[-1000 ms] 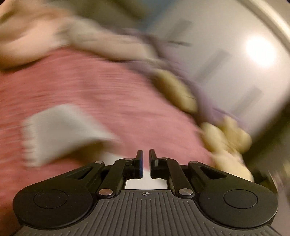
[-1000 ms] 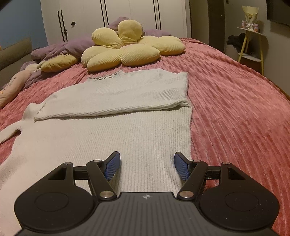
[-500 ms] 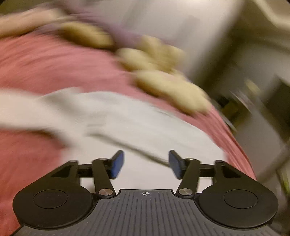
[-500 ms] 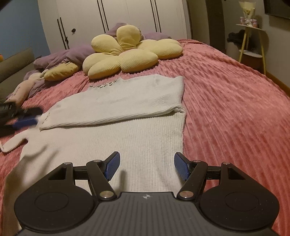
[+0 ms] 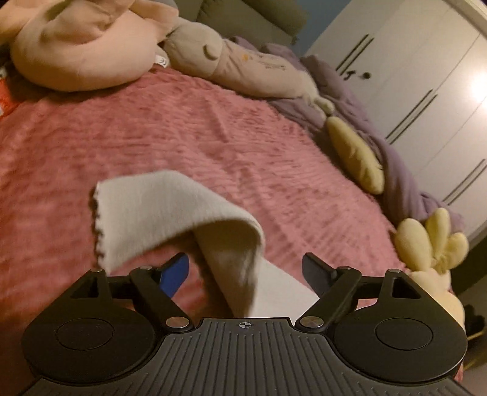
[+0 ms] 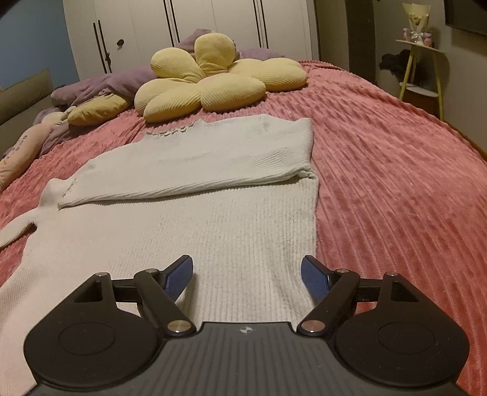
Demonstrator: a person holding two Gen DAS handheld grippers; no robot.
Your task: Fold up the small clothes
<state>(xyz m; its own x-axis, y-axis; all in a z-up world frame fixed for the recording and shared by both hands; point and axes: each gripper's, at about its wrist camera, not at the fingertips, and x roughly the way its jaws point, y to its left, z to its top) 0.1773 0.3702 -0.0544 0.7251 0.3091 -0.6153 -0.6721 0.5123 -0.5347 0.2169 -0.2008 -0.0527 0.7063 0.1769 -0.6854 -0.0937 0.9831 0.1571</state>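
A cream knit sweater (image 6: 213, 231) lies flat on the pink bedspread (image 6: 395, 182), with one sleeve (image 6: 197, 164) folded across its chest. My right gripper (image 6: 247, 262) hovers over the lower body of the sweater, jaws opening, nothing between the pads. In the left wrist view the other sleeve (image 5: 146, 213) arches up off the bed, its cuff to the left. It runs down between the fingers of my left gripper (image 5: 243, 262). That gripper's jaws are opening and the pads stand clear of the cloth.
A yellow flower cushion (image 6: 213, 82) and a purple blanket (image 6: 100, 85) sit at the head of the bed. Pink and beige plush toys (image 5: 85, 45) lie along the left side. White wardrobe doors (image 6: 182, 24) stand behind, and a small side table (image 6: 423, 70) stands at the far right.
My left gripper went from shut to wide open and swung about; the sleeve now lies arched in front of it. My right gripper's jaws spread a little wider without moving.
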